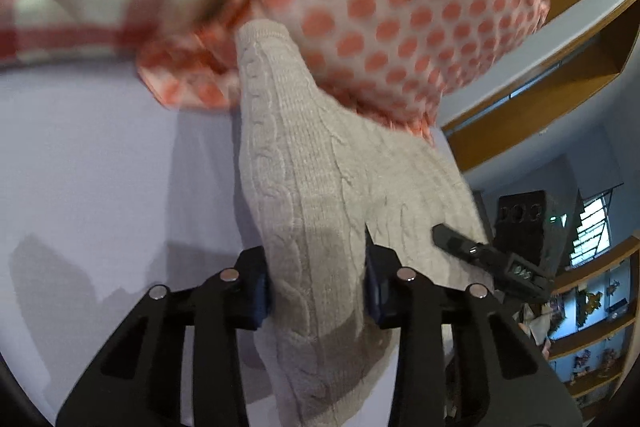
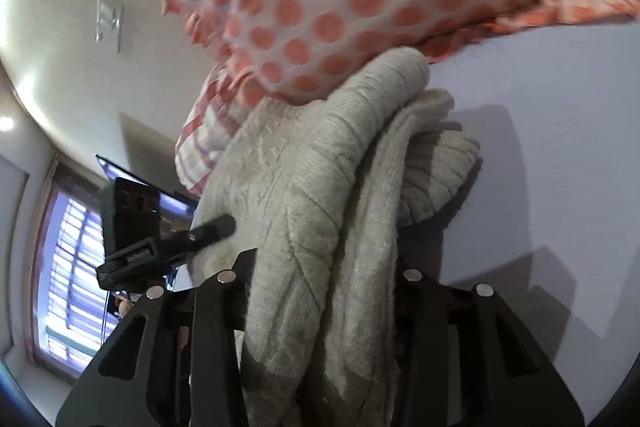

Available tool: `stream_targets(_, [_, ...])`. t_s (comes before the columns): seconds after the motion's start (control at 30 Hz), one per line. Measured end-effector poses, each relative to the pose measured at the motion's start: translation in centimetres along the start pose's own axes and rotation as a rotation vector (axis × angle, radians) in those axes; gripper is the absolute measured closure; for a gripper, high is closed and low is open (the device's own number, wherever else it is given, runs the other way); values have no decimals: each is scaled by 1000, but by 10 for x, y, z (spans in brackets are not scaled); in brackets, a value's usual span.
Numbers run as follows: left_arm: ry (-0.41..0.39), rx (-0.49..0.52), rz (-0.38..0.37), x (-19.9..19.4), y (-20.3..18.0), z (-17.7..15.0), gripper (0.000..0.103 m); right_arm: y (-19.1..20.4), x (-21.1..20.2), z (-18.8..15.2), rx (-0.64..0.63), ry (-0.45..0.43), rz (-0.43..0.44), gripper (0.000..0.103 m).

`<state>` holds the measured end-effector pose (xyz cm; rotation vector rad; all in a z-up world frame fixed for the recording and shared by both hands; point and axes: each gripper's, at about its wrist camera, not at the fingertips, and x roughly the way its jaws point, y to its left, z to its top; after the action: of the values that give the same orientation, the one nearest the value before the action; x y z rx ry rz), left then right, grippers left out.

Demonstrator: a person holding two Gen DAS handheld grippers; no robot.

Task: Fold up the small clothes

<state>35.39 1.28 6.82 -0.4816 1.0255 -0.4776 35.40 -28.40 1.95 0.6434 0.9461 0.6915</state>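
Left tool (image 1: 316, 291) gripping sweater (image 1: 320, 167) (cable-knit), right tool (image 2: 324, 291) too

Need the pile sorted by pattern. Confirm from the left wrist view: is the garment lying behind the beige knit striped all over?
No: the garment behind the beige knit is white with orange-red dots.

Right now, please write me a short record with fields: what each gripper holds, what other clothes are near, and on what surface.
left gripper: shut on the beige knitted sweater
right gripper: shut on the same sweater, bunched between its jaws
other clothes: polka-dot garment behind the sweater; red checked cloth beside it
surface: pale table
fold: not yet visible
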Motion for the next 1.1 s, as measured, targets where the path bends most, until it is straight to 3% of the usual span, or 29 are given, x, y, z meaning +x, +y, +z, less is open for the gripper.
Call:
stream_targets(0.07, [-34,-2,36,-18,9,5,65,13,20,6,-16,7,13,62])
stream_targets(0.1, [-37,0,98,-23,16,6,64,17,29,7,-22,16,6,61])
stream_targets(0.17, [-15,-20,204,-19,28,5,58,23,50,8,-42,46,-67,53])
stream_targets(0.2, [16,-49,243,-15,41,3,56,28,63,7,-68,66,-151,49])
stream_targets(0.23, [23,-75,222,-15,49,1,53,30,67,5,-87,71,-203,41])
stream_targets(0.3, [1,-88,182,-29,58,-1,53,37,60,2,-122,46,-262,35])
stream_targets(0.37, [-60,-67,204,-50,55,1,55,55,33,-1,-206,-65,-370,35])
stream_targets(0.4, [-109,-50,194,-65,48,1,55,64,22,-3,-241,-108,-376,35])
stream_targets(0.47, [-165,-23,109,-84,33,1,55,82,8,-4,-283,-144,-298,34])
stream_targets(0.53, [-165,8,53,-85,18,-2,53,99,9,-9,-318,-110,-200,25])
stream_targets(0.6, [-103,24,21,-61,5,-4,51,111,27,-17,-355,-51,-199,18])
stream_targets(0.7, [-1,-26,95,-12,14,-3,51,102,62,-26,-351,48,-319,15])
stream_targets(0.77, [-25,-25,122,2,17,-4,61,83,77,-28,-324,78,-388,15])
stream_targets(0.83, [-31,-26,127,-2,16,-5,59,87,77,-31,-347,51,-414,15])
stream_targets(0.93, [-58,-9,116,-30,6,-17,49,103,59,-44,-375,24,-440,15])
stream_targets(0.97, [-73,10,129,-39,2,-23,40,111,50,-47,-391,2,-447,10])
stream_targets(1.0, [-95,35,163,-56,-2,-34,34,118,38,-55,-412,-30,-455,6])
stream_targets(1.03, [-116,47,216,-70,-2,-46,17,124,26,-64,-425,-63,-465,1])
stream_targets(1.07, [-139,52,278,-83,-2,-60,7,129,15,-73,-432,-93,-483,1])
stream_targets(1.1, [-153,57,312,-94,-2,-72,6,132,8,-82,-433,-111,-508,1])
